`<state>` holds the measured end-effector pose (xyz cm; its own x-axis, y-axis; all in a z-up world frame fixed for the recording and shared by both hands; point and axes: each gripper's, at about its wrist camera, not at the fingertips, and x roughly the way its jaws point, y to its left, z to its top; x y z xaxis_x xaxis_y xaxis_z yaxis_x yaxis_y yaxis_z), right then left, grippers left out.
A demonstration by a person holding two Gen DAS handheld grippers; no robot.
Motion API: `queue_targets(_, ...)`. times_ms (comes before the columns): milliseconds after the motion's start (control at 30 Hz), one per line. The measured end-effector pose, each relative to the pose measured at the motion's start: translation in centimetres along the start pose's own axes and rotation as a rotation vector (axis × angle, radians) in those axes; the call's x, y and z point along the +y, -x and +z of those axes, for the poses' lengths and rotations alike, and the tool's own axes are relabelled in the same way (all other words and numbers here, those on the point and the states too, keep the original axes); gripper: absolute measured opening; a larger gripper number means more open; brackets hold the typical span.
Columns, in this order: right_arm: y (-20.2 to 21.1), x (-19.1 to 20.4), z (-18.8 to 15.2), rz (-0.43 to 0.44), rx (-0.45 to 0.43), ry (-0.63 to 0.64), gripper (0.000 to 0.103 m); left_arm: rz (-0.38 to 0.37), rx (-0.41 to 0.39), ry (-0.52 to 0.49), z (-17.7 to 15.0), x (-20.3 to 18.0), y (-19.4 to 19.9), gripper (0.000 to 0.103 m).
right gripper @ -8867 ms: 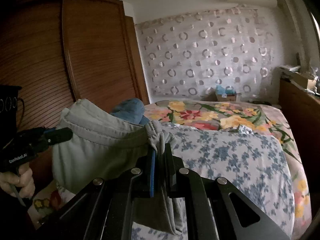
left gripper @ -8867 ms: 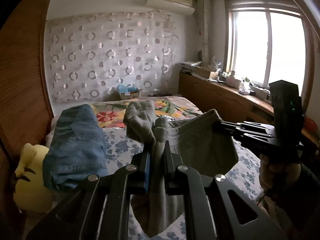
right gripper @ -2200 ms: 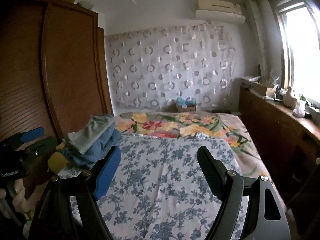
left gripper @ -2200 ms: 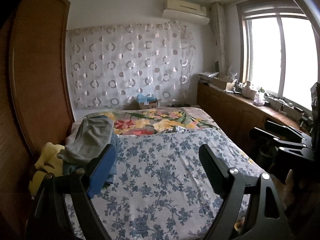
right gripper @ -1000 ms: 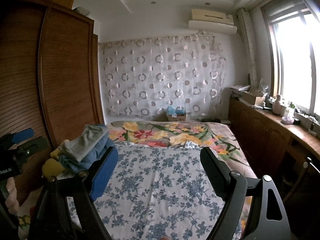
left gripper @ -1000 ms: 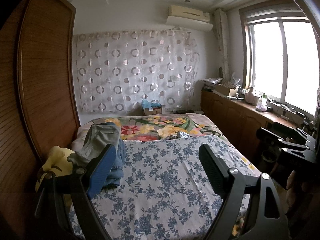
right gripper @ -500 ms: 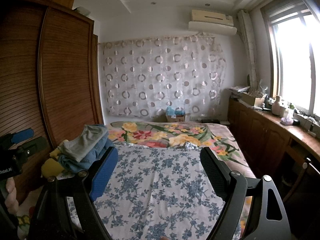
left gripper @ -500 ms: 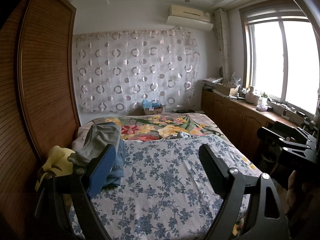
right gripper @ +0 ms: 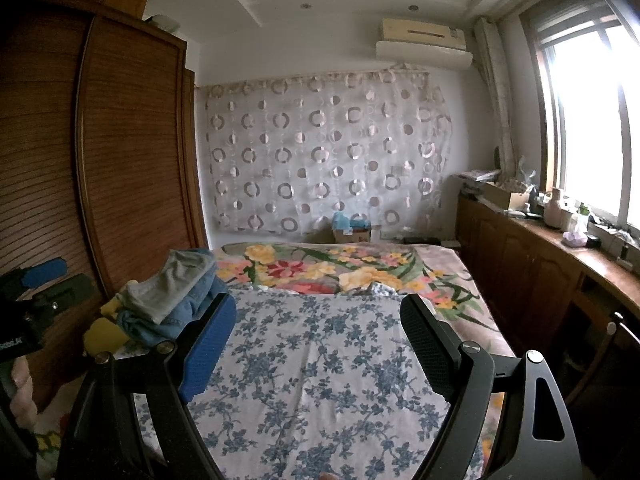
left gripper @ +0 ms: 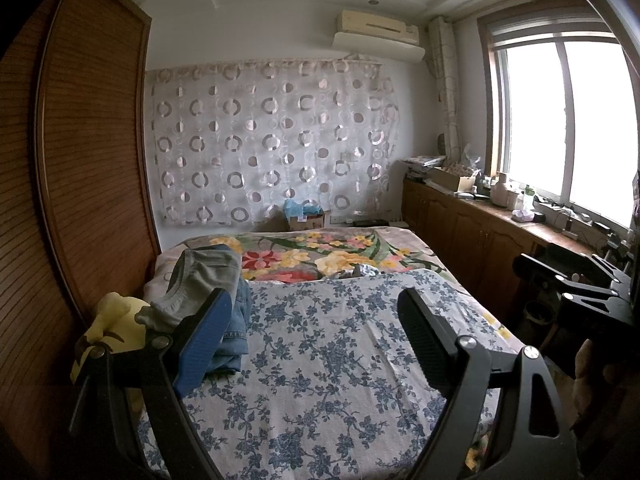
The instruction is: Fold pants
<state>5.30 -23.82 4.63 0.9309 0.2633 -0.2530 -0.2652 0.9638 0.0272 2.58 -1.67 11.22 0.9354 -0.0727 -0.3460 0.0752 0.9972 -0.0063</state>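
Folded grey-green pants (left gripper: 204, 280) lie on top of folded blue jeans (left gripper: 236, 328) at the left side of the bed, also in the right wrist view (right gripper: 168, 284). My left gripper (left gripper: 316, 320) is open and empty, held back from the bed, well short of the pile. My right gripper (right gripper: 320, 324) is open and empty, also back from the bed. The right gripper shows at the right edge of the left wrist view (left gripper: 576, 284); the left gripper shows at the left edge of the right wrist view (right gripper: 40, 280).
The bed has a blue floral sheet (left gripper: 328, 352) and a bright flowered blanket (left gripper: 320, 256) behind it. A yellow plush toy (left gripper: 112, 320) lies beside the pile. A wooden wardrobe (left gripper: 80, 200) stands left, low cabinets (left gripper: 480, 236) right.
Long ago both grippers were shut on the grey-green pants. They have since let go; the pants lie on the jeans. In the last second both grippers barely moved.
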Motion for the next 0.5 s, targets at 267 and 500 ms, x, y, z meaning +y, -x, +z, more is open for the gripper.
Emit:
queue_targets(267, -0.05, 0.09, 0.01, -0.004, -0.001, 0.006, 0.086, 0.000, 0.002, 0.000, 0.01, -0.14, -0.02, 0.085)
queue_targets(500, -0.10, 0.06, -0.03, -0.004, -0.001, 0.005, 0.086, 0.001, 0.001, 0.002, 0.04, -0.15, -0.01, 0.085)
